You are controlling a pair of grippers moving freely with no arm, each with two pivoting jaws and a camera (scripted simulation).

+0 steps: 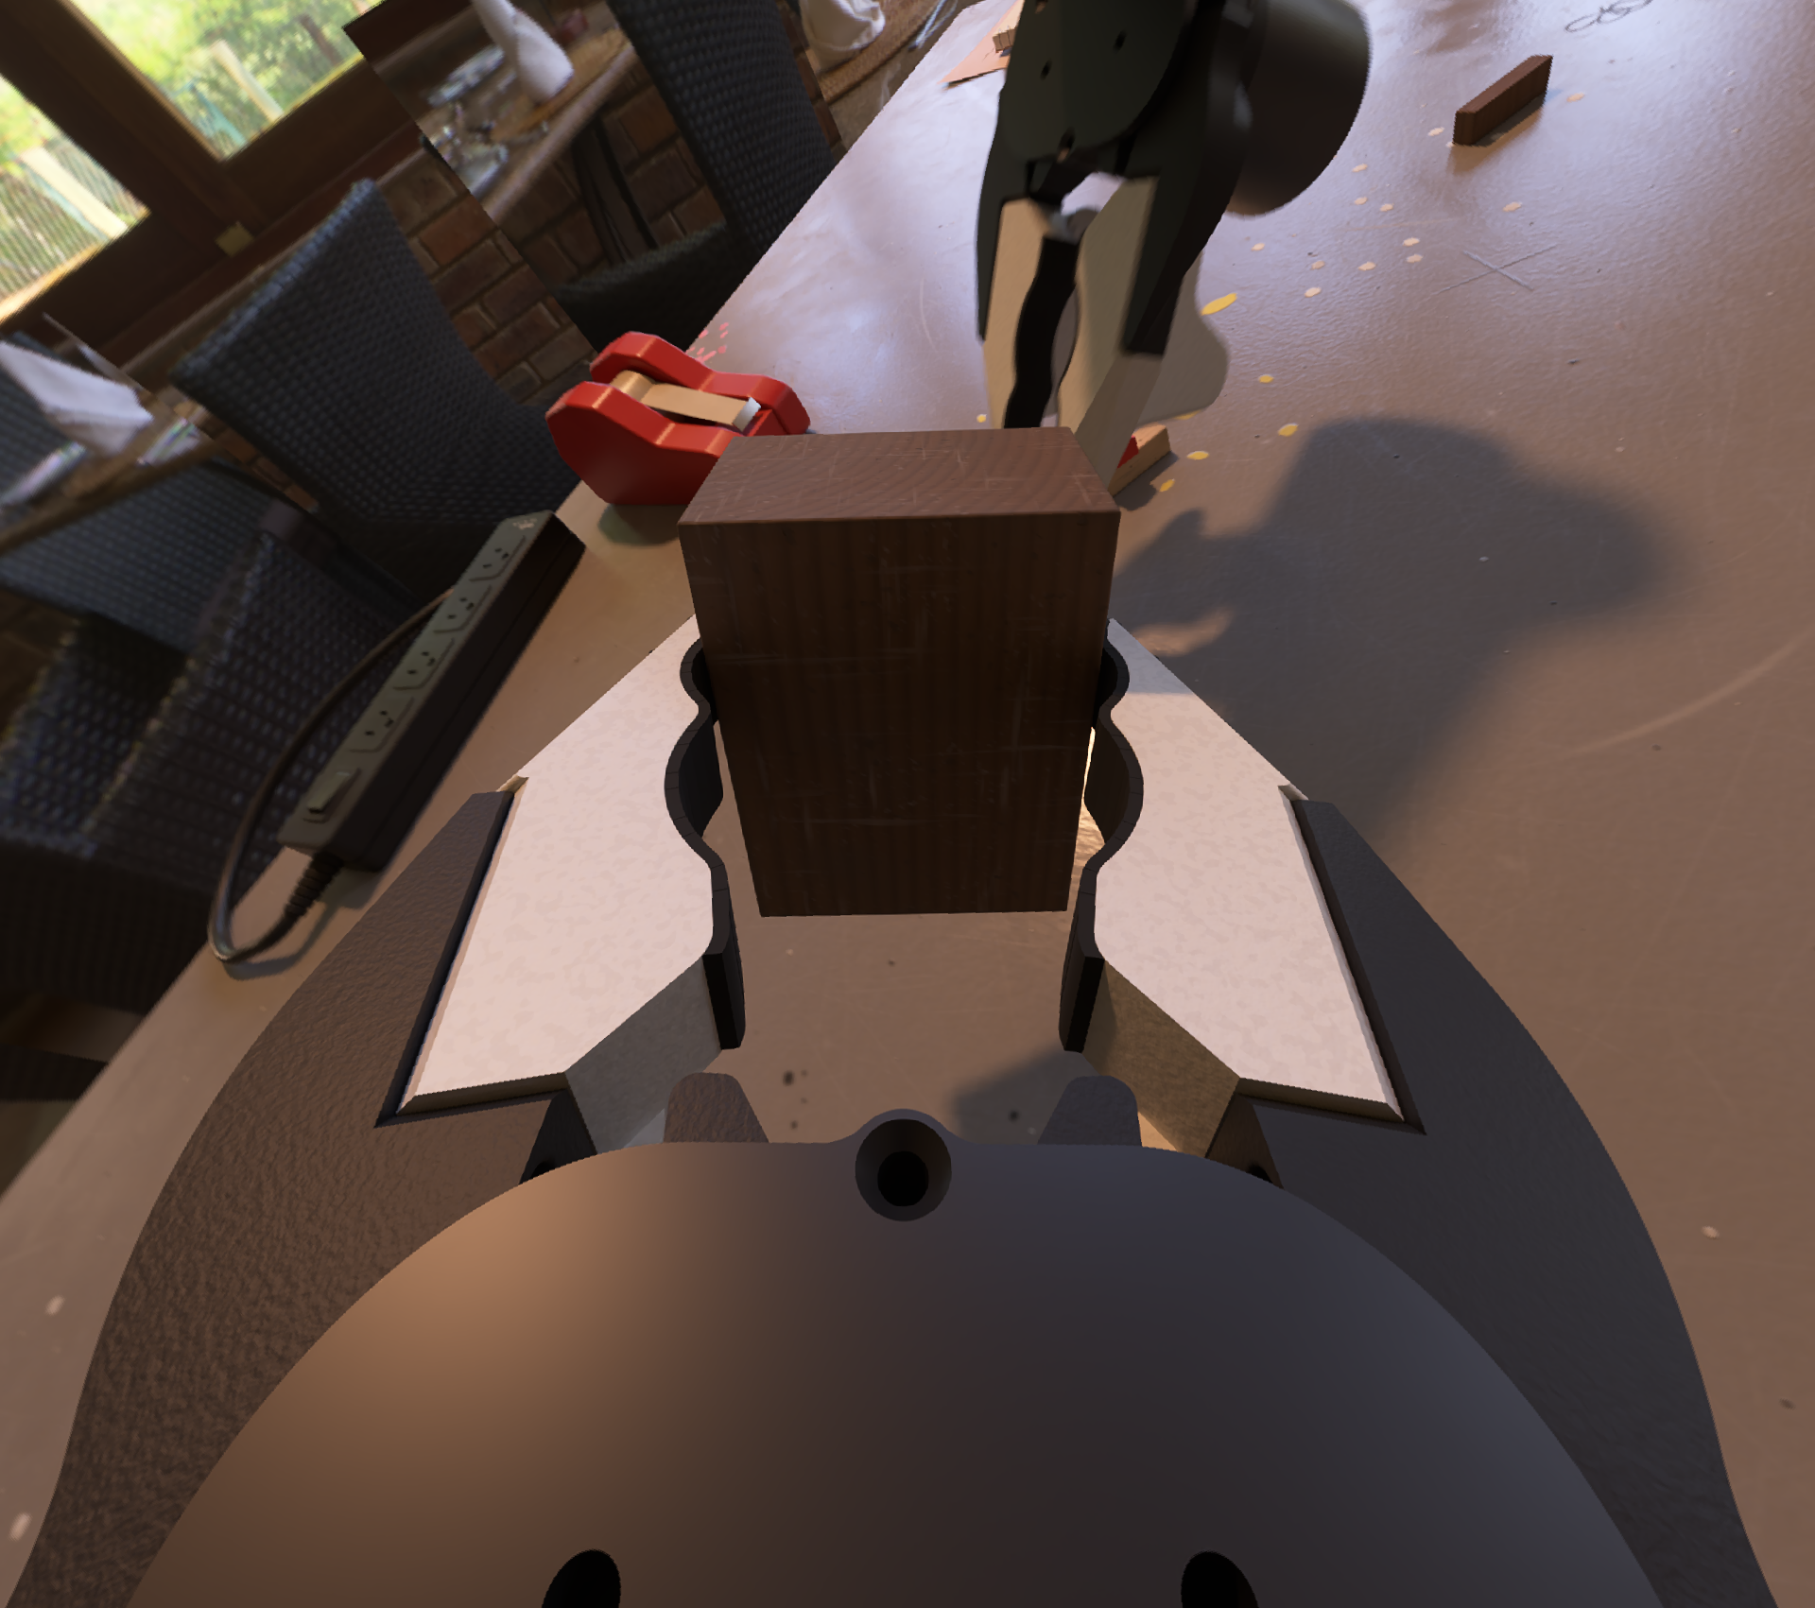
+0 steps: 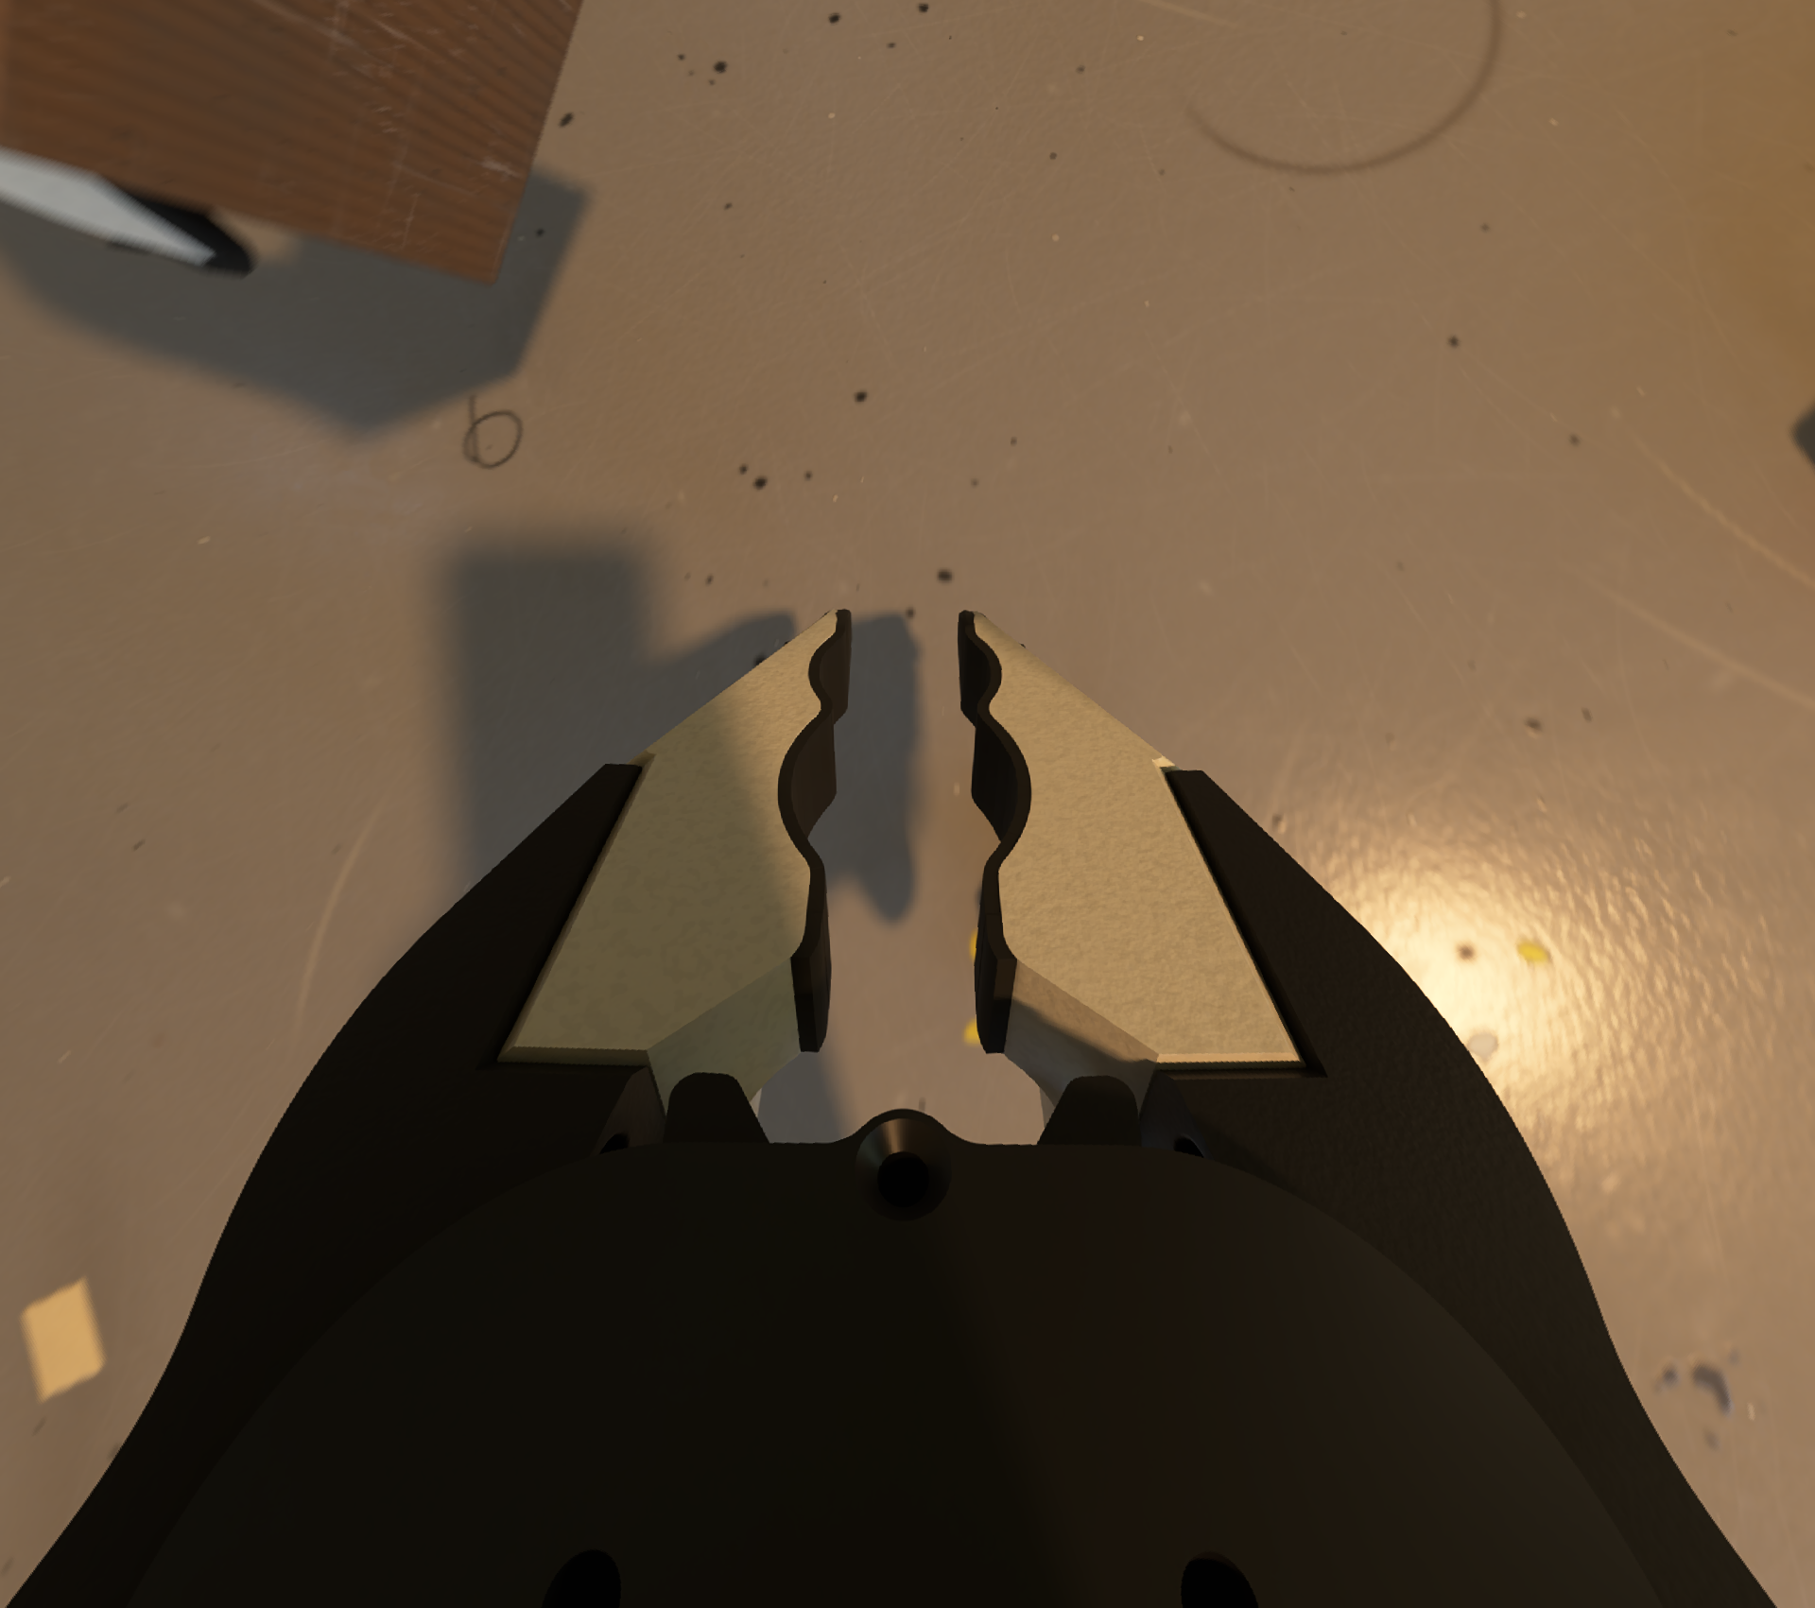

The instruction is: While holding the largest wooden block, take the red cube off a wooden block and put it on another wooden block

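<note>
Speckled brown table (image 1: 1473, 677) with red tape dispenser (image 1: 673, 417), black power strip (image 1: 432, 677), small wooden block (image 1: 1503, 99).

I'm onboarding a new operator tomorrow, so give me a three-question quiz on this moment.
1. True or false: the left gripper is clamped on the large wooden block.
2. The right gripper holds: A) a red cube, B) nothing, C) a thin block.
3. Fill in: the red tape dispenser lies near the table's ____ edge in the left wrist view.

Key: 1 true; 2 B; 3 left.
</note>
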